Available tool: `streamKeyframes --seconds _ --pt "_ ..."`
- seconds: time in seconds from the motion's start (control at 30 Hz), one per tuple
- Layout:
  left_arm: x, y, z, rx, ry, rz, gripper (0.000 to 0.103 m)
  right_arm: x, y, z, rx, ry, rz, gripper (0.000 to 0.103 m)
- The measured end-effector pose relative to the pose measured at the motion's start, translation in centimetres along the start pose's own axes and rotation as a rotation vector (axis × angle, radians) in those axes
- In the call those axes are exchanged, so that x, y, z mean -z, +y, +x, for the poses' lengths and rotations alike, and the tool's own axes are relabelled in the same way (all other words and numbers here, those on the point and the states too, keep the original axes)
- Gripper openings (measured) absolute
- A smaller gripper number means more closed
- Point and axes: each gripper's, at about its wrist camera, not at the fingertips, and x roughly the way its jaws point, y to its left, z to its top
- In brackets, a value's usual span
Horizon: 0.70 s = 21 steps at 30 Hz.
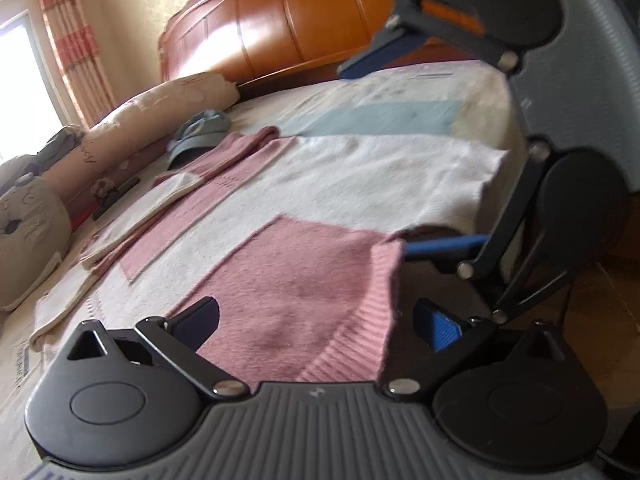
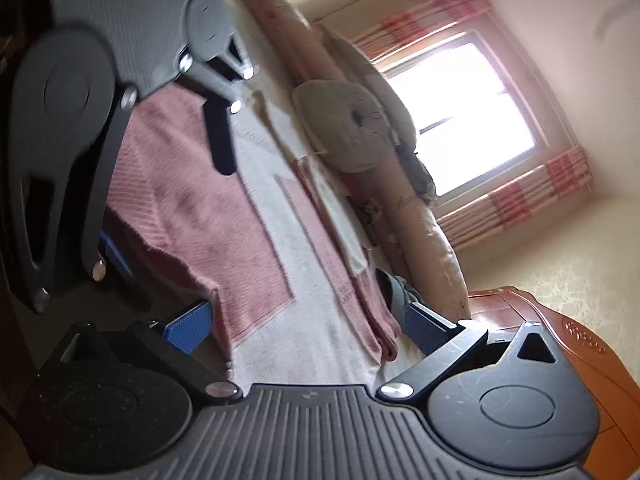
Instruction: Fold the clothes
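Note:
A pink-and-white knit sweater (image 1: pixel 320 184) lies flat on the bed, its ribbed pink hem (image 1: pixel 360 332) toward me. My left gripper (image 1: pixel 318 320) is open, and the hem's corner lies between its wide-apart fingers. My right gripper (image 1: pixel 384 156) is also open at the sweater's right edge, one finger above the cloth and one blue-padded finger (image 1: pixel 448 244) below it. In the right wrist view the right gripper (image 2: pixel 308 332) straddles the sweater (image 2: pixel 240 240) edge, and the left gripper (image 2: pixel 172 212) stands open over the pink panel.
A blue cap (image 1: pixel 200 132) lies beyond the sweater's sleeve. Pillows (image 1: pixel 32 232) and a rolled quilt (image 1: pixel 160 108) line the bed's far side. A wooden headboard (image 1: pixel 288 16) stands behind. A window (image 2: pixel 460 120) with striped curtains is across the room. The bed's edge runs beside the grippers.

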Motion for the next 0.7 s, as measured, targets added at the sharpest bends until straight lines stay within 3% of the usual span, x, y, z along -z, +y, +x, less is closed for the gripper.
streamKeyframes --seconds 0.1,0.33,0.53,0.7 --pt "-0.1 0.5 0.1 -0.079 -0.001 0.005 0.102 0.2 -0.2 0.0 0.002 0.0 0.006 0.103" --pt "-0.8 1.5 -1.1 -0.096 -0.046 -0.014 0.102 0.5 0.5 -0.1 -0.102 -0.019 0.049 0.103" --pt "-0.3 1.0 -1.8 -0.035 -0.038 -0.001 0.102 -0.4 0.9 2.1 -0.047 -0.018 0.086 0.103" --pt "0.9 0.4 -1.6 -0.091 0.004 0.073 0.102 -0.4 0.1 1.9 -0.005 -0.03 0.117 0.103"
